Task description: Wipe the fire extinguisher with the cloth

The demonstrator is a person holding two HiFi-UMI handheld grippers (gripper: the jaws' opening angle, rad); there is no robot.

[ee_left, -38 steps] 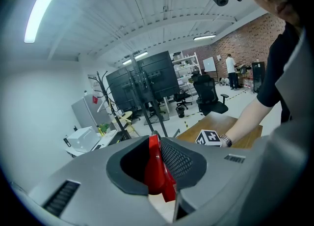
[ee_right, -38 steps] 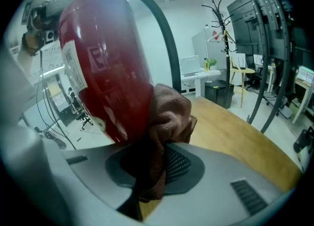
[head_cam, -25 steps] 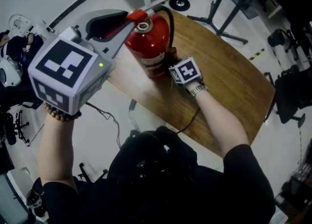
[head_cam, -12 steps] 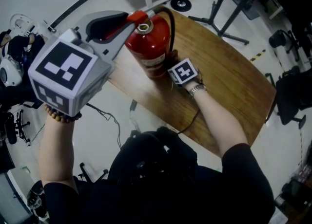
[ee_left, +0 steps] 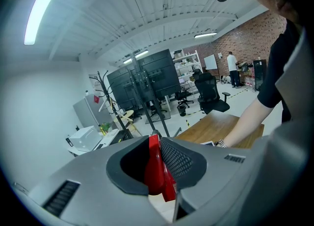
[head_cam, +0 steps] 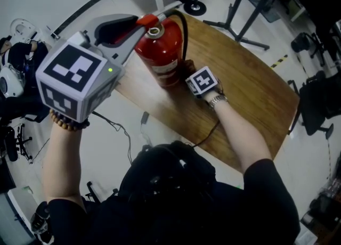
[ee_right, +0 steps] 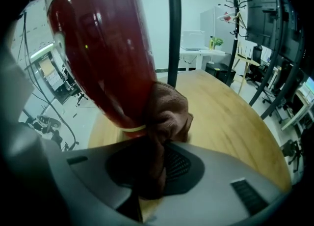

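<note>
Risks first.
- The extinguisher (head_cam: 162, 52) stands on the table (head_cam: 250, 89), not far from its near edge. A hard sideways push low on the body could slide or tip it that way. Only the top hold steadies it.
- That hold is on the red handle (ee_left: 156, 171). Squeezing harder might press the lever. Whether a safety pin is fitted, I cannot tell.
- The cloth (ee_right: 167, 112) is bunched, with only a fold pinched. Drag against the painted body could pull it out of the jaws, and bare jaw tips would then scrape the paint.
- The black hose (ee_right: 172, 28) runs down just beside the wiping spot. The cloth could snag on it.

Tools.
- The left gripper (ee_left: 157, 144) is raised at the top of the extinguisher. Its jaws are part closed, clamped on the thin red handle, which fills the gap between the pads. Nothing else is in them.
- The right gripper (ee_right: 157, 156) is low and angled downward. Its jaws are nearly together, pinching the brown cloth. The free wad sticks out ahead of the tips and presses on the lower red body, just above the pale band (ee_right: 133, 128) near the base. The jaws themselves look clear of the metal; only cloth touches.

Wiping looks to be at the lower part of the body, on the side facing the person. The far side is not visible, so I cannot judge how much is left.
</note>
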